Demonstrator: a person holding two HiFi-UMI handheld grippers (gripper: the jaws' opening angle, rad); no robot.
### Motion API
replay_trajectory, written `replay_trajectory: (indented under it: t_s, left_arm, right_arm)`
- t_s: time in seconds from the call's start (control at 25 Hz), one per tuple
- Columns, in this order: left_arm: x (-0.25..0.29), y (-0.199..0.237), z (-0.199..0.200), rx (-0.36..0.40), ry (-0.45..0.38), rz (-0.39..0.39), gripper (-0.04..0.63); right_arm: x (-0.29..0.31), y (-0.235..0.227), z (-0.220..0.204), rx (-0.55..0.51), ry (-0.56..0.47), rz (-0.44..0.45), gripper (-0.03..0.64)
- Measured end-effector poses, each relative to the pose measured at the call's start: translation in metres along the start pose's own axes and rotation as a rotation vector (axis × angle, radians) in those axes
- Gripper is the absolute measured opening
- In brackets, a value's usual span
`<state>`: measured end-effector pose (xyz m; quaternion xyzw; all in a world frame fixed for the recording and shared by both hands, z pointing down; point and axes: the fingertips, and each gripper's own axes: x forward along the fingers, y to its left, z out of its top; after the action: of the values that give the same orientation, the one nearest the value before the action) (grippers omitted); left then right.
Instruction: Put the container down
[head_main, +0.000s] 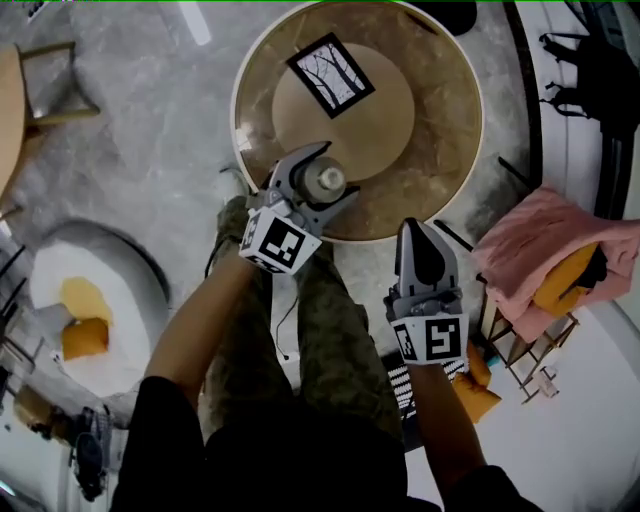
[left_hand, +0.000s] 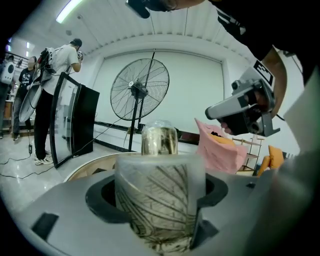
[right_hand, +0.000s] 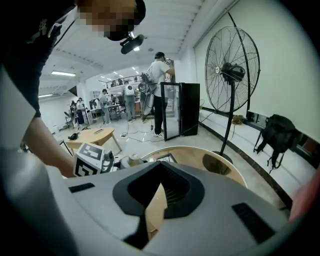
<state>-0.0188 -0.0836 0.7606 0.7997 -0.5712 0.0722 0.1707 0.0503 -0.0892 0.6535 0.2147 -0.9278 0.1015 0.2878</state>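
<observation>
— So, where is the container (head_main: 325, 181) seen?
— It is pinched by the left claw (head_main: 318, 187), with one jaw pressed against each side of its body. In the head view it is placed over the round worktop (head_main: 440, 150), at the near edge of the lighter disc (head_main: 385, 120) that is set in the middle. Whether its base is touching the surface cannot be told.
— How is the container described?
— A translucent body marked with fine dark lines like leaf veins is shown in the left gripper view, topped by a narrower clear neck or cap. It is held upright.
— And the right claw (head_main: 417, 232)?
— Its jaws are pressed together at the tips, and nothing is gripped between them. Only a slit of the wooden top is glimpsed through the hollow behind the tips in the right gripper view. The claw is held just off the near rim of the worktop, apart from the container, and is pointed toward the worktop.
— What else is laid on the worktop?
— A black-framed card (head_main: 332, 73) printed with bare trees is seen on the disc, beyond the container.
— And around it?
— A pink cloth (head_main: 545, 255) is draped over a small rack (head_main: 525, 350) at the right, and a tall standing fan (left_hand: 139, 90) is seen in the left gripper view.
</observation>
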Motion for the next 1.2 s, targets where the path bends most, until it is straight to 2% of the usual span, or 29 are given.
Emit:
replay_trajectory:
  t_s: [0.16, 0.4, 0.72, 1.2]
  left_arm:
    - [0.023, 0.013, -0.029, -0.004, 0.016, 0.026, 0.344]
    - [0.054, 0.021, -0.045, -0.024, 0.035, 0.041, 0.344]
    - [0.079, 0.015, -0.064, 0.016, 0.100, 0.039, 0.344]
    - [0.090, 0.015, -0.088, 0.039, 0.174, 0.057, 0.344]
  right_arm:
    - [0.020, -0.002, -0.024, 0.041, 0.008, -0.014, 0.020]
    - [0.022, 0.000, -0.049, 0.081, 0.034, -0.016, 0.020]
    - [0.019, -0.020, -0.055, 0.110, 0.028, -0.045, 0.020]
    - [0.019, -0.034, -0.061, 0.149, 0.010, -0.039, 0.020]
